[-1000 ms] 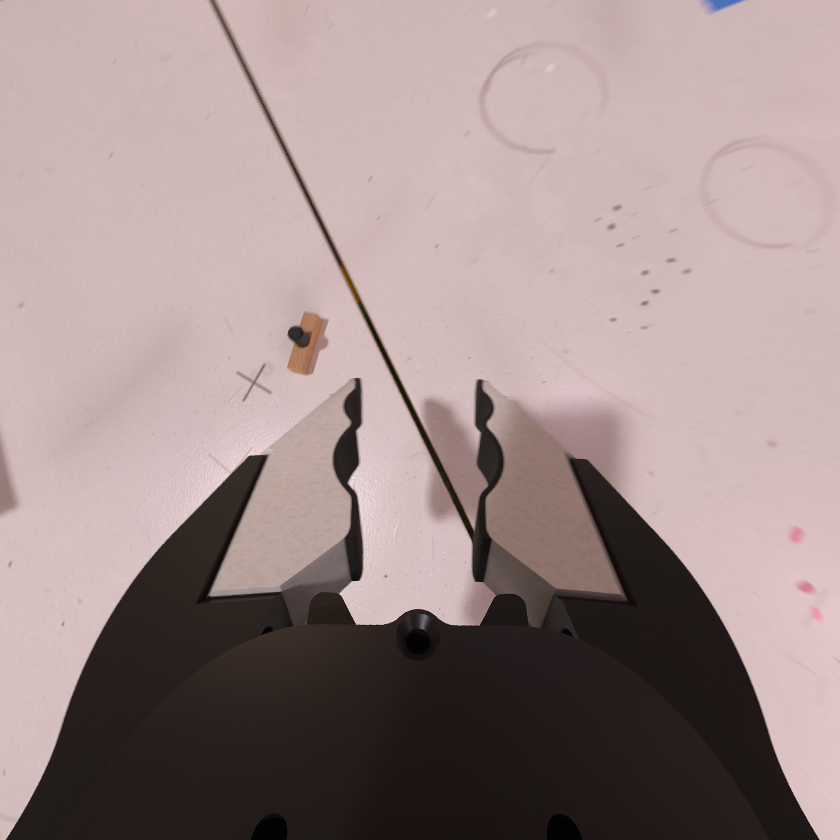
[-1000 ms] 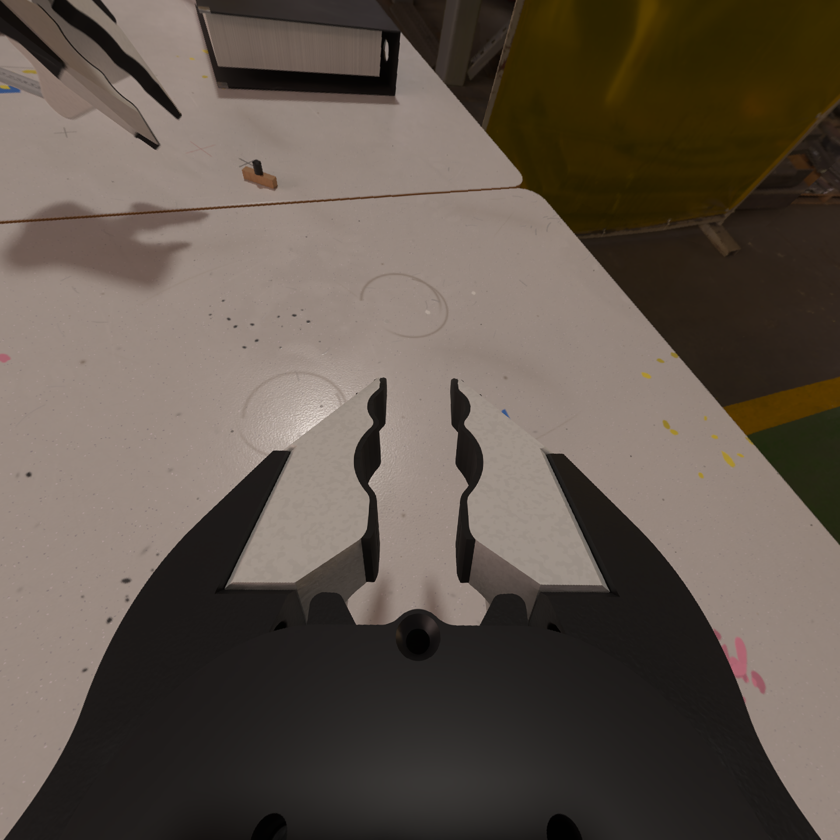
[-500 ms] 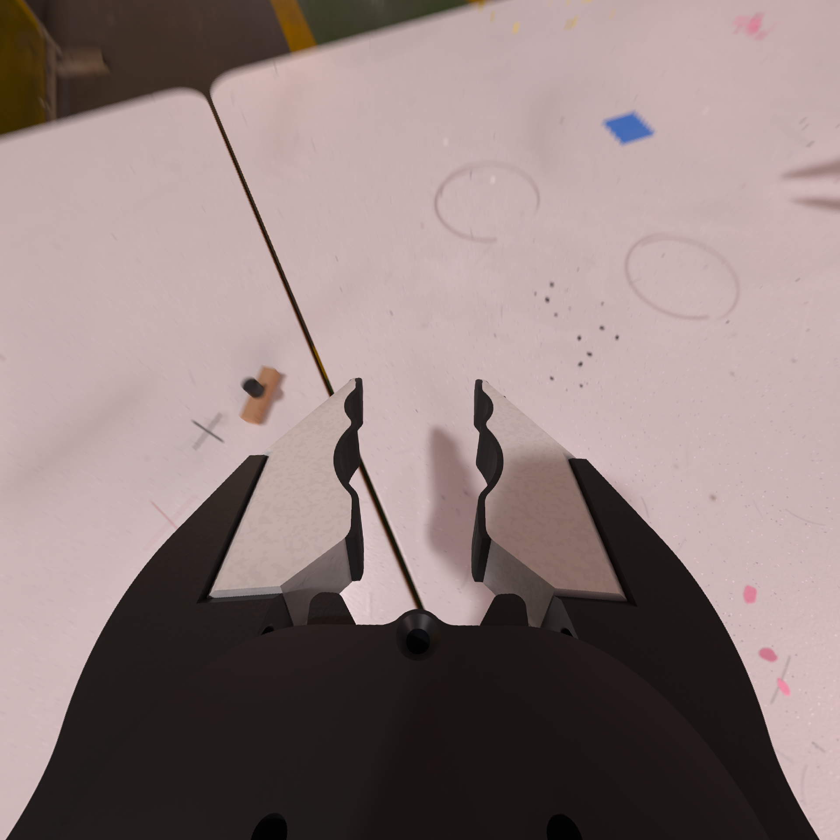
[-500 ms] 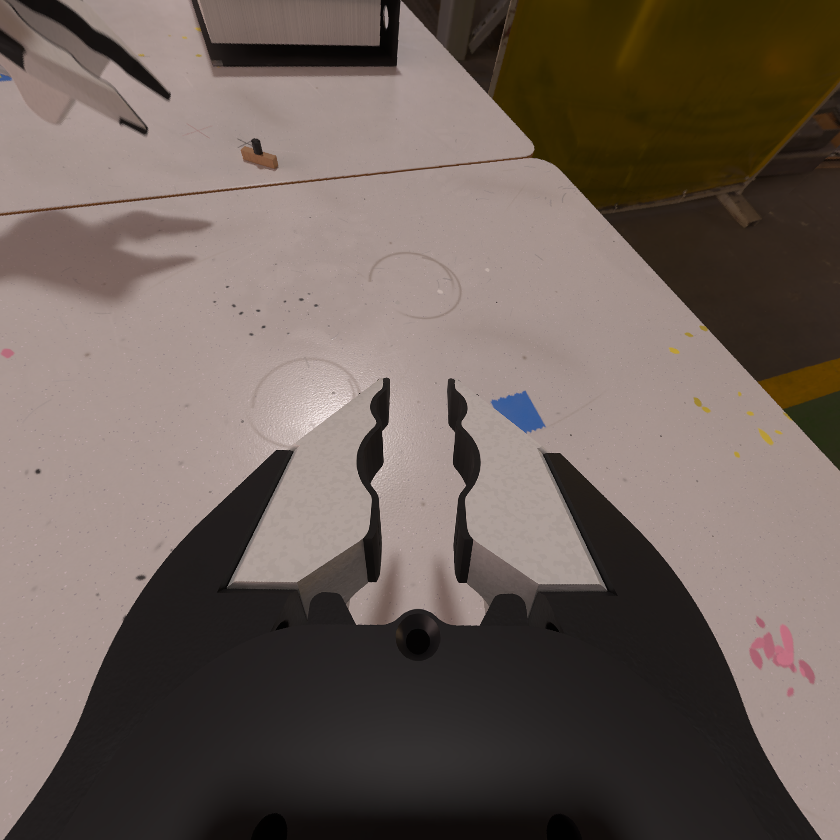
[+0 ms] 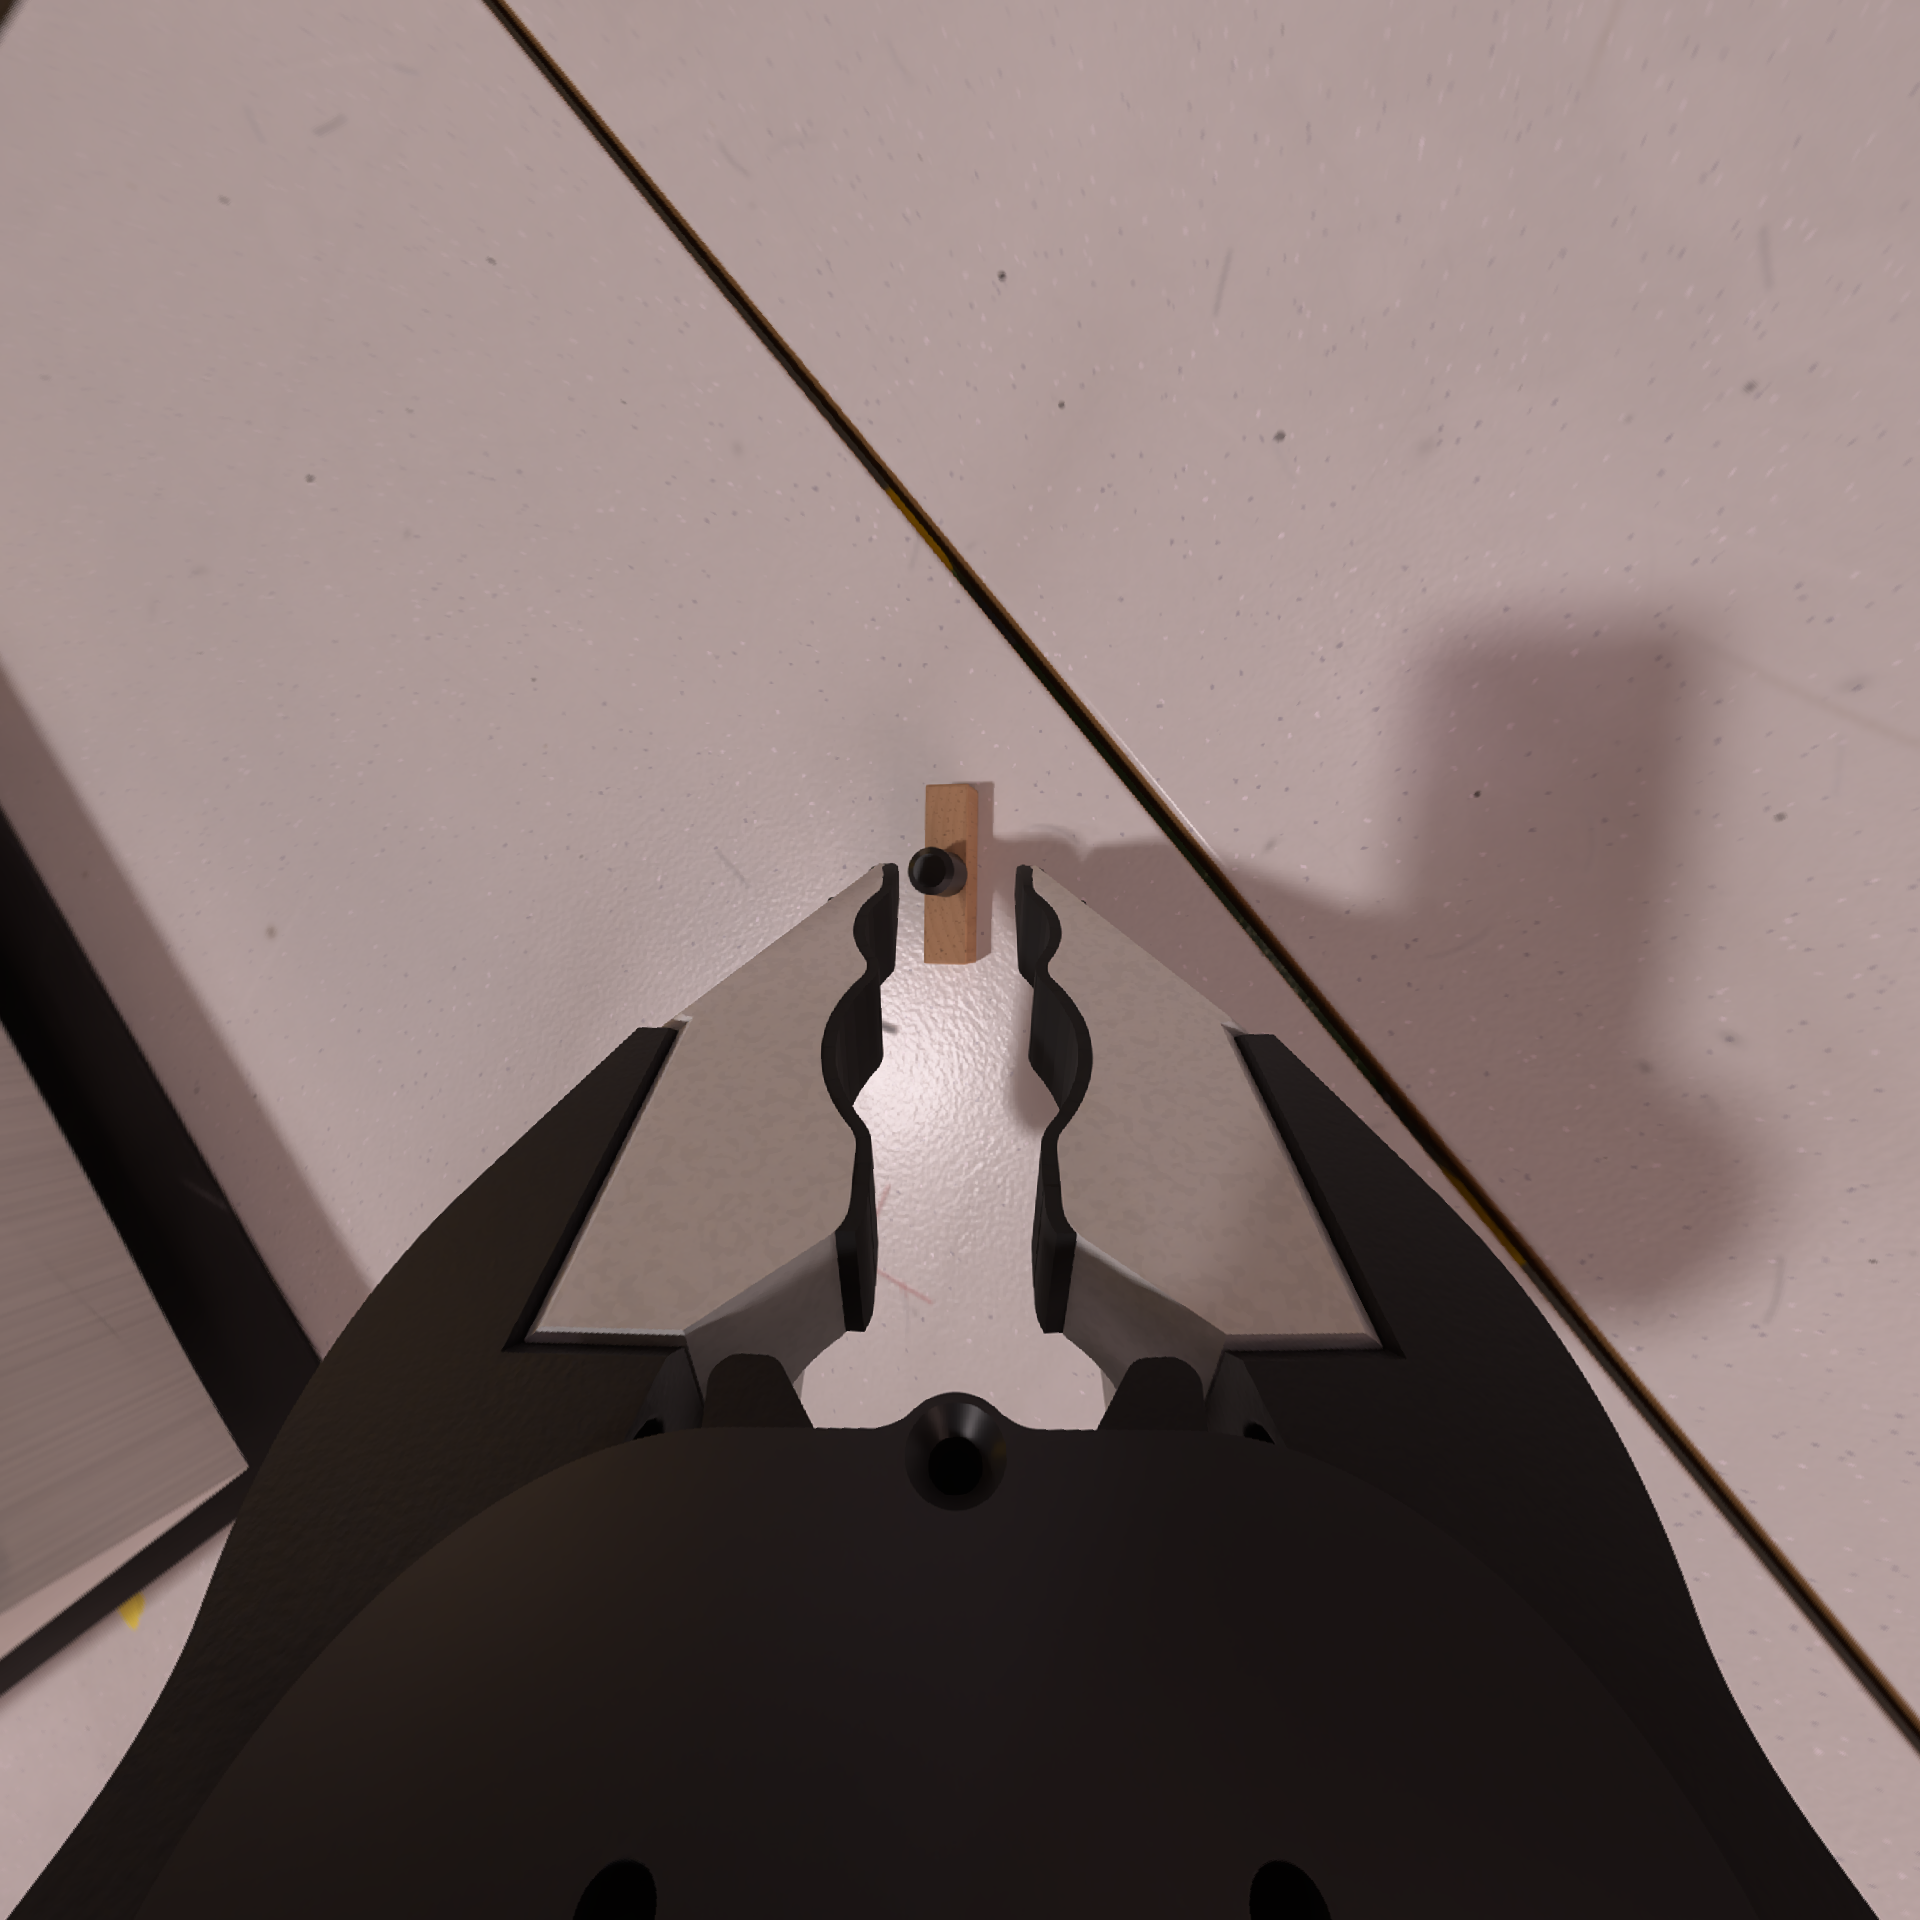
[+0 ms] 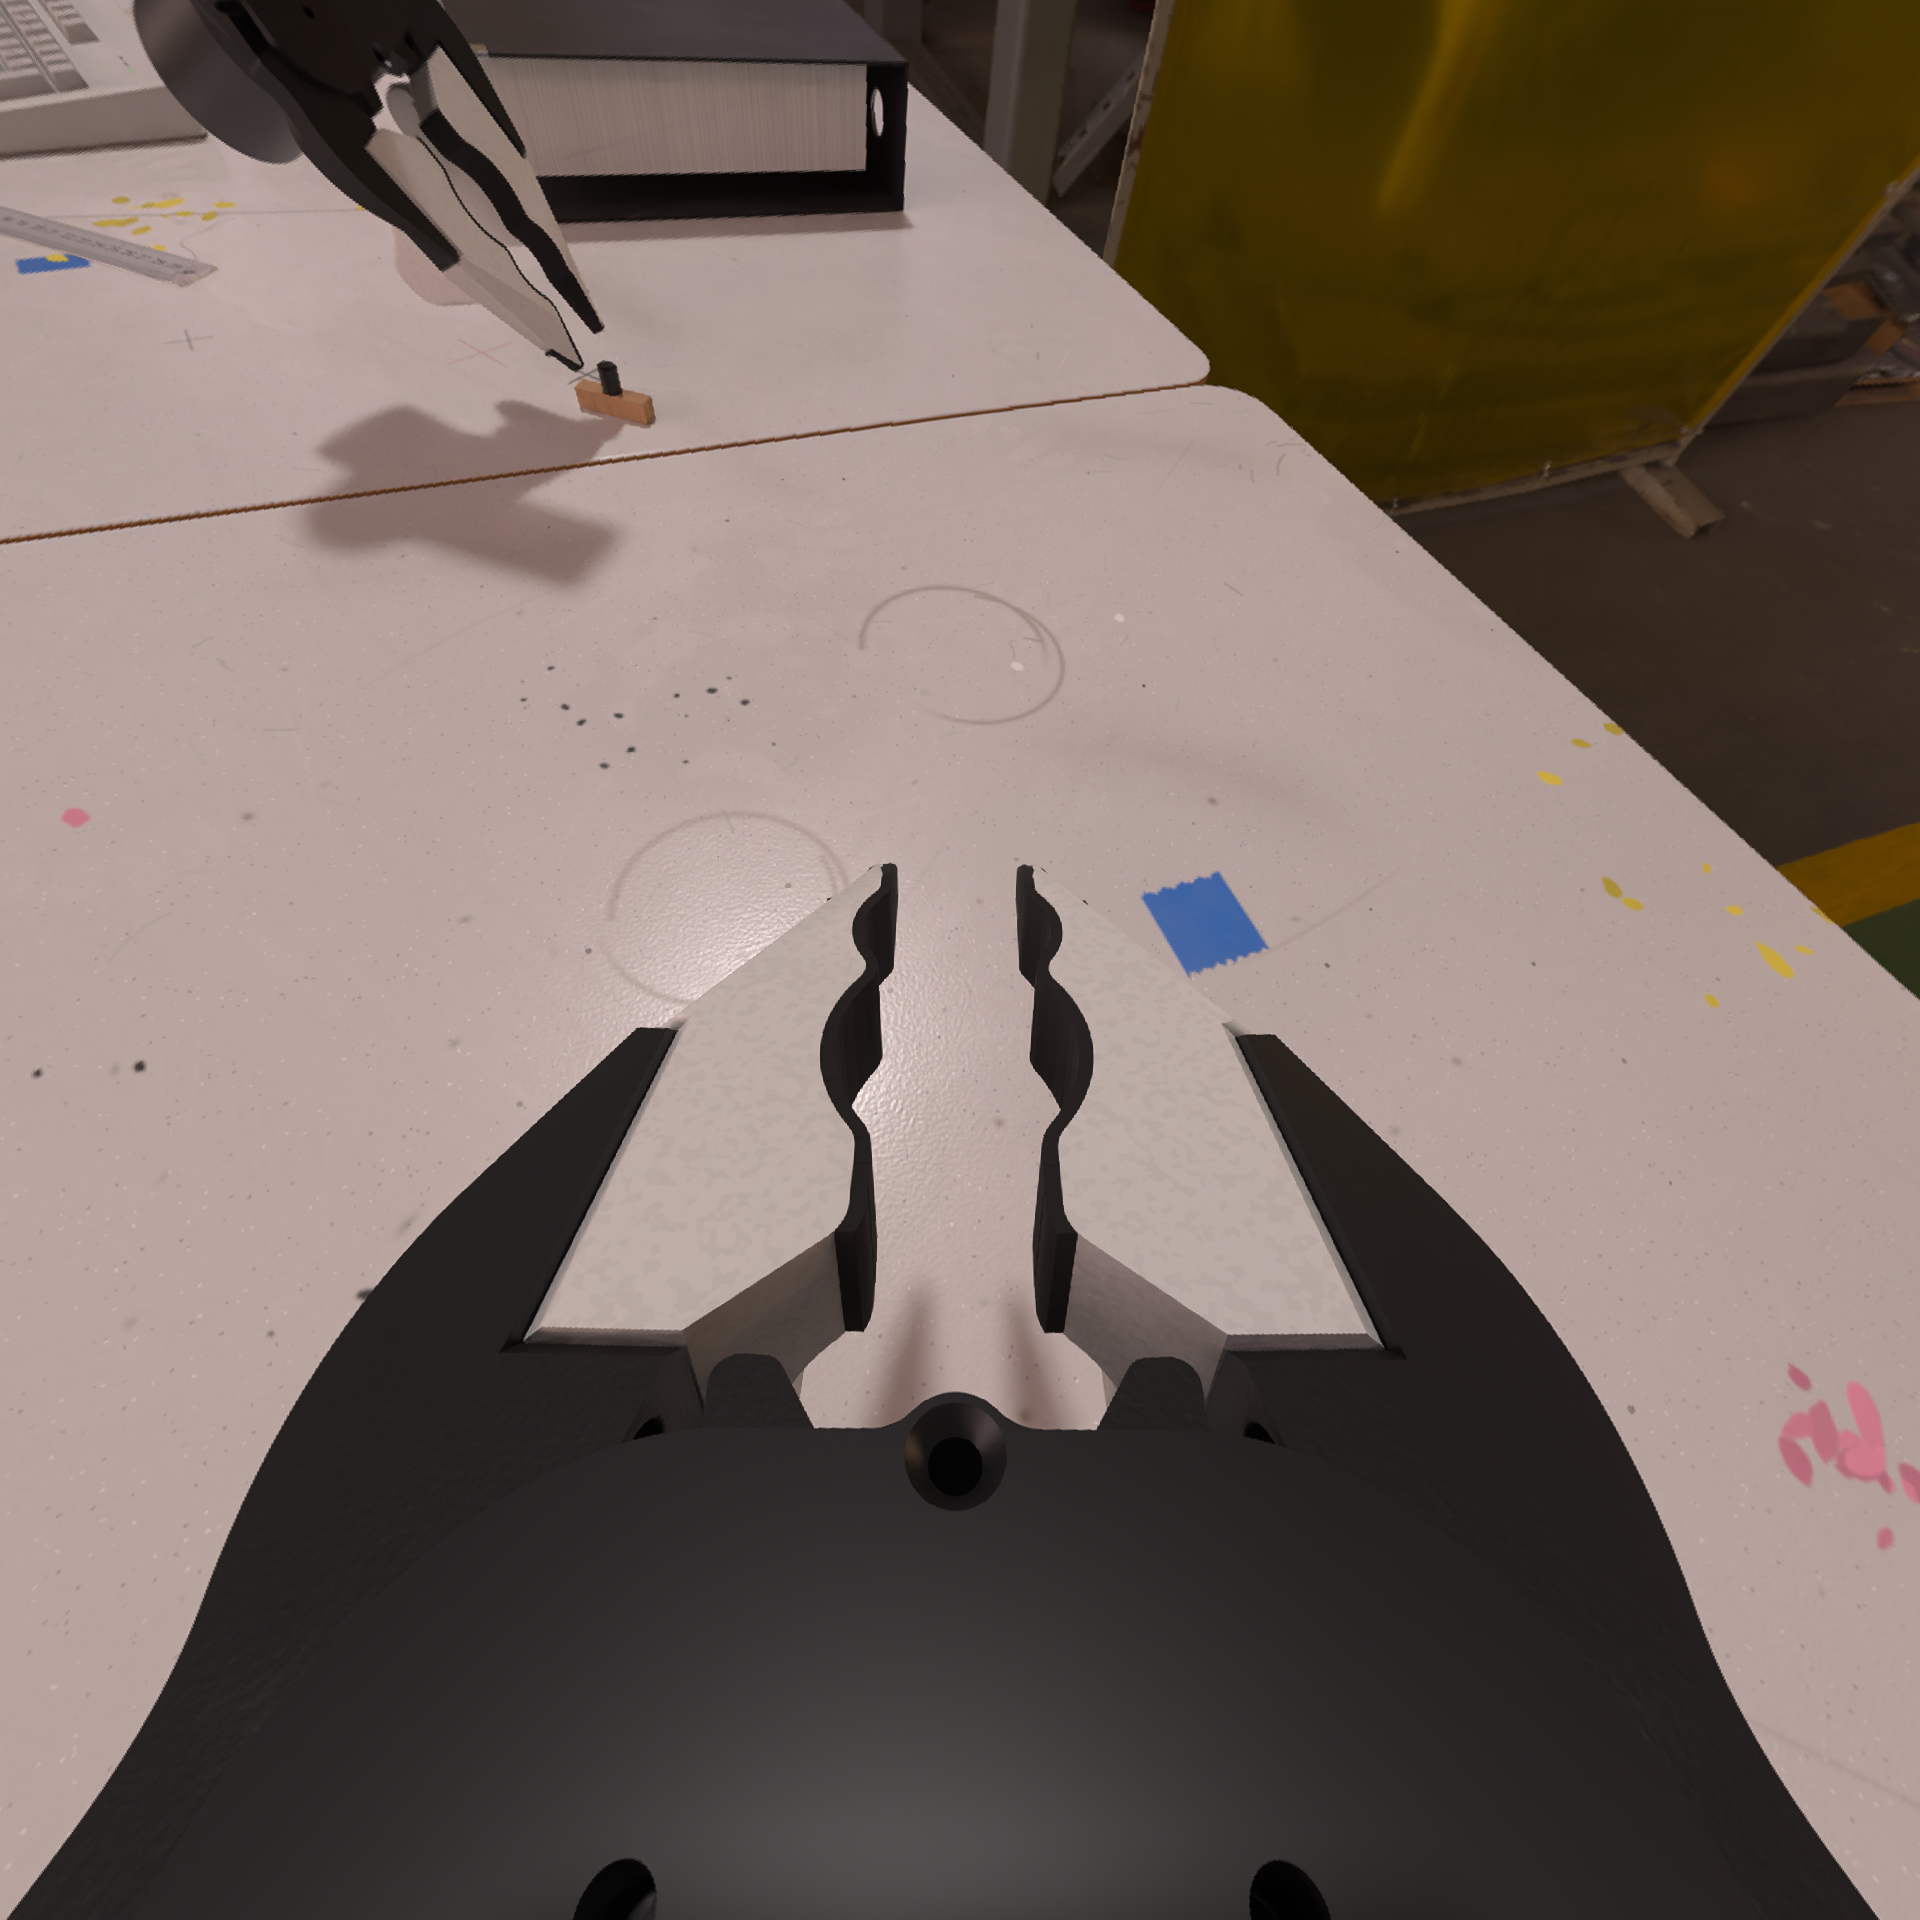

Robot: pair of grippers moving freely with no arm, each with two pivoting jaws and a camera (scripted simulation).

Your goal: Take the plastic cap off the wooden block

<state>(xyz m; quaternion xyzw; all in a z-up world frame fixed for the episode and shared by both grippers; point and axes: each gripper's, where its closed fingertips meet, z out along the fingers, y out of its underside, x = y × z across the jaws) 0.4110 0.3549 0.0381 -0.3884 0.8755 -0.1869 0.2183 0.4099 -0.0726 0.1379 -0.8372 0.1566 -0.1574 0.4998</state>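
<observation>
Approach step: left tongs (image 5: 954, 883), apart, hover over the small rectangular wooden block (image 5: 953, 902) with its black plastic cap (image 5: 932, 871) near the bench (image 5: 416, 520) seam; next they must straddle it. Right tongs (image 6: 954, 883) idle, apart.

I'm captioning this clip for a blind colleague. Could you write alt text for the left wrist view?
The left hand-held gripper, open, hovers above a small wooden block lying on a white table, the block framed between its fingertips. A black plastic cap stands on the block, and a dark seam crosses the table diagonally.
</observation>
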